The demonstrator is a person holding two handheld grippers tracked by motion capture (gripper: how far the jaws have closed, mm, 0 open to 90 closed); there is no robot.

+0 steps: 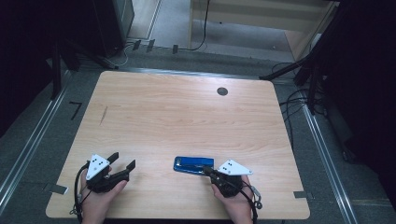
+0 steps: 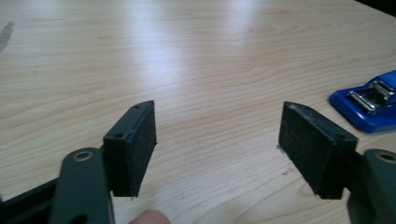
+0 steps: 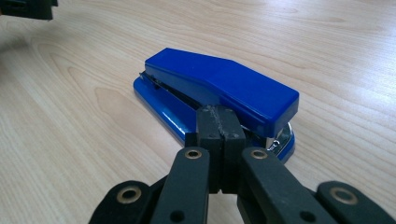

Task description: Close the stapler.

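Note:
A blue stapler (image 1: 194,164) lies flat on the wooden table (image 1: 187,116) near the front edge, right of centre. My right gripper (image 1: 208,171) is shut, its tips against the stapler's near right end. In the right gripper view the two jaws (image 3: 219,122) are pressed together with nothing between them, right in front of the stapler (image 3: 224,86). My left gripper (image 1: 122,161) rests open at the front left, well apart from the stapler. Its pads (image 2: 135,144) stand wide over bare wood, and the stapler (image 2: 369,100) lies off to their right.
A small dark round grommet (image 1: 222,91) sits near the table's far edge, and a thin dark mark (image 1: 103,114) at the left. Cables (image 1: 294,100) and stand legs lie on the floor around the table. One jaw of the left gripper (image 3: 28,7) shows top left in the right gripper view.

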